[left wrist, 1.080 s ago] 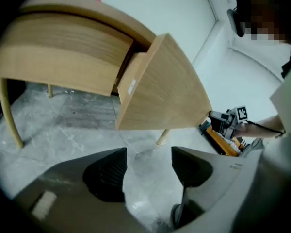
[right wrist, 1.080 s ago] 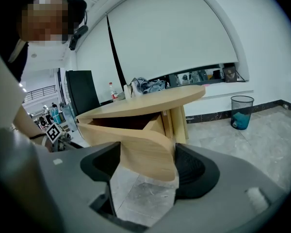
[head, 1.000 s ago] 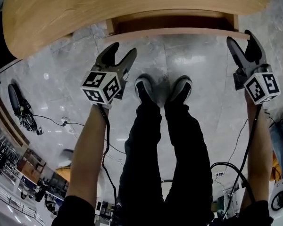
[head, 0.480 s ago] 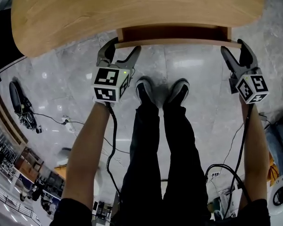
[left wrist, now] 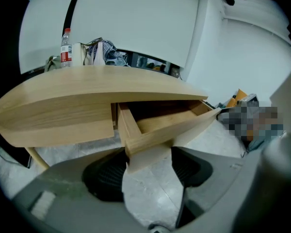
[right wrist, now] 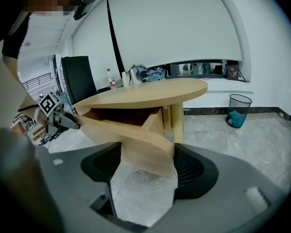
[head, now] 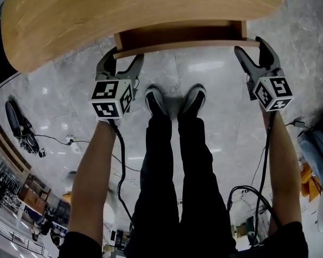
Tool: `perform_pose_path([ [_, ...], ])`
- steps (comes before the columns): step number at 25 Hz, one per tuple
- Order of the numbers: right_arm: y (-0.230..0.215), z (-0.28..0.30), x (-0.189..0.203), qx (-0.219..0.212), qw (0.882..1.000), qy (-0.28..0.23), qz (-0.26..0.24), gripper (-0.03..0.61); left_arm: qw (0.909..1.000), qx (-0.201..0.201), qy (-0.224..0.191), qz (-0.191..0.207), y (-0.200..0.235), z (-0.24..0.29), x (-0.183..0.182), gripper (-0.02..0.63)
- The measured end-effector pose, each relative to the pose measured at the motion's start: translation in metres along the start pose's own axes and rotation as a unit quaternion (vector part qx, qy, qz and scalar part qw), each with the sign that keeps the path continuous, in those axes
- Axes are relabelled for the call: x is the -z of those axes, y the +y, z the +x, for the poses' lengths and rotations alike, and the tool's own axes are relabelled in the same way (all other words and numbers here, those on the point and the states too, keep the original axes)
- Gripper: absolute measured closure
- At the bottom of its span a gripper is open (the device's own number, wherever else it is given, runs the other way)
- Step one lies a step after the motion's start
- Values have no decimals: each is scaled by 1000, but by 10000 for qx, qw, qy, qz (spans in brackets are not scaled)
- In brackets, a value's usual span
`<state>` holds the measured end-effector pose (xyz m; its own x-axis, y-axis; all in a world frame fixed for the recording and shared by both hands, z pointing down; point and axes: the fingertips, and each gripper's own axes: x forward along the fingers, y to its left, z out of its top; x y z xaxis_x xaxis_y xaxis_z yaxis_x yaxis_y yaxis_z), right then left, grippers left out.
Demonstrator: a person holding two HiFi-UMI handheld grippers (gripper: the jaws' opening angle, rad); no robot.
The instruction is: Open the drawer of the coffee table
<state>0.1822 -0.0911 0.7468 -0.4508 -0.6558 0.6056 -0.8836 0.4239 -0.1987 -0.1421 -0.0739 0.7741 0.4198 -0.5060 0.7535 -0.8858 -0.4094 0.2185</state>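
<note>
Head view: the drawer (head: pixel 178 34) is sitting partway out from under the near edge of the coffee table (head: pixel 124 12), with its dark inside showing behind the front panel (head: pixel 183 46). The left gripper (head: pixel 122 59) is straddling the panel's left end and the right gripper (head: pixel 251 47) its right end.

Left gripper view: the jaws are standing spread. The panel's corner is sitting between them against the left pad, with a gap to the right pad, so it's not pinching. Right gripper view: same story mirrored. The jaws are spread and the panel's end is lying against the right pad with floor (right wrist: pixel 136 188) showing on the other side.

Progress, as I'm reading it: the drawer is cracked open and both grippers are placed on the front, but the box is only showing a shallow strip of its inside. What's remaining is a straight, even pull toward the person. Uneven pull from the two ends is risking the drawer racking in its slot, and with unclamped jaws the panel could be slipping off the pads.
</note>
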Motion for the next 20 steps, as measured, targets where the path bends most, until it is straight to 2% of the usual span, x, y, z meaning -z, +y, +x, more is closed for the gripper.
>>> perform_pose_path([
  [12,17,-43,40,-84,9993,352,21,242,9989,39,438,-183,-36,-28,49,314],
  [20,30,-57,64,-19,9988,490,97,242,9976,45,672,-168,-43,-37,75,314],
])
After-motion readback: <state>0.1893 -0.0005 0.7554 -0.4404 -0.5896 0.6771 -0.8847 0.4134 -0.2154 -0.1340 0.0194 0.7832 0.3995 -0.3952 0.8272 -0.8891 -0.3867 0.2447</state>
